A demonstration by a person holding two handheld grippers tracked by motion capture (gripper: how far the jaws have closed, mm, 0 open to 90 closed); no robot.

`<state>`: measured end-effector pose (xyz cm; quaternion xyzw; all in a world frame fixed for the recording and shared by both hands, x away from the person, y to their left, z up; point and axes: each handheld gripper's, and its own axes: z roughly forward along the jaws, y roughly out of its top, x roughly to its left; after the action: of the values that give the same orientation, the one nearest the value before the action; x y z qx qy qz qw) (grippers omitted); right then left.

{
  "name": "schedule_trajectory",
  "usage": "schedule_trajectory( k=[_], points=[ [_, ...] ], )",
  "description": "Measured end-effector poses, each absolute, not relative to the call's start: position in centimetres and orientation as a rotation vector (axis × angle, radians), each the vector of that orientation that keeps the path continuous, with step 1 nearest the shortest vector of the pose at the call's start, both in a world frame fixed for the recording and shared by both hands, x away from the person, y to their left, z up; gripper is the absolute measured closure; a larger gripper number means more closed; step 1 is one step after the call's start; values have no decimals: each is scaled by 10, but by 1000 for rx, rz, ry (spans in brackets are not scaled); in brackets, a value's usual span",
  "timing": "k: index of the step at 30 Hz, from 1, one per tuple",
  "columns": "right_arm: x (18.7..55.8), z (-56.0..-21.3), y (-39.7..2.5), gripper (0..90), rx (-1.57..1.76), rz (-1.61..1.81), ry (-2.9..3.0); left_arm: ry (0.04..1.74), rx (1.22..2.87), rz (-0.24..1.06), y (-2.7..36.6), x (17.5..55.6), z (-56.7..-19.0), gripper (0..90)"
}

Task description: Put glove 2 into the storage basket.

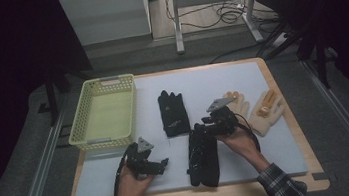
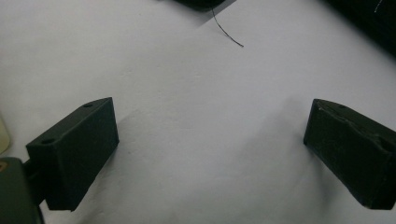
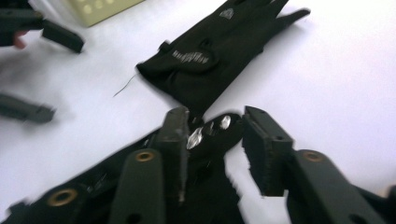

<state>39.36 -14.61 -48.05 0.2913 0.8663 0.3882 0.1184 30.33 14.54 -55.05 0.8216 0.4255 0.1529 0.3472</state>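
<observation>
Two black gloves and two cream ones on the mat, and the one that matters is the near black glove [image 1: 203, 157], lying with its long axis running roughly toward/away from the person, cuff end at the front edge of the pad. The right gripper [image 1: 205, 127] sits right at its far end. In the right gripper view the jaws stand partly apart with the glove's dark fabric and a shiny silver patch [image 3: 195, 136] between them, not clamped as far as I can tell, though that view is blurry. So my guess is a pinch on that far end comes next, and the right hand is clearly the nearer one.

The left gripper [image 1: 162, 164] is just off the glove's left side, pointing toward it, jaws spread wide over bare mat with nothing in them; the left gripper view has plain white surface between them plus a stray thread [image 2: 226, 31].

The other black glove [image 1: 173, 112] lies a bit farther back, fingers pointing away. The cream gloves [image 1: 260, 108] are off to the right, and a yellow perforated basket [image 1: 76, 127] sits empty at far left, a likely drop spot.

Surface is a pale foam-looking mat [image 1: 280, 155] on a wooden board. Room's dim, cables on the floor behind.
</observation>
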Motion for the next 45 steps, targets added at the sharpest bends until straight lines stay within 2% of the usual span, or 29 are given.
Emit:
schedule_trajectory(
  k=[5, 10, 14, 19, 24, 32, 35, 37, 38, 45],
  points=[
    [417, -480, -130, 759, 848, 1093, 2513, 1104, 2130, 397, 145, 303, -551, 35],
    [444, -498, -113, 763, 902, 980, 2547, 1104, 2131, 396, 146, 303, -550, 35],
    [450, -510, -106, 761, 933, 944, 2576, 1104, 2131, 397, 146, 303, -551, 35],
    [448, -522, -95, 758, 909, 952, 2619, 1103, 2132, 397, 146, 303, -550, 35],
    [438, -520, -83, 748, 833, 1008, 2674, 1104, 2132, 397, 146, 303, -551, 35],
    [446, -498, -96, 683, 852, 1018, 2584, 1104, 2133, 396, 146, 303, -550, 35],
    [455, -493, -97, 632, 875, 1059, 2558, 1104, 2132, 396, 146, 303, -550, 35],
    [459, -492, -94, 604, 873, 1078, 2551, 1104, 2132, 396, 146, 303, -551, 35],
    [464, -491, -85, 558, 842, 1092, 2554, 1104, 2132, 396, 146, 303, -551, 35],
    [482, -502, -57, 448, 758, 1035, 2565, 1104, 2130, 395, 146, 303, -551, 35]
  ],
)
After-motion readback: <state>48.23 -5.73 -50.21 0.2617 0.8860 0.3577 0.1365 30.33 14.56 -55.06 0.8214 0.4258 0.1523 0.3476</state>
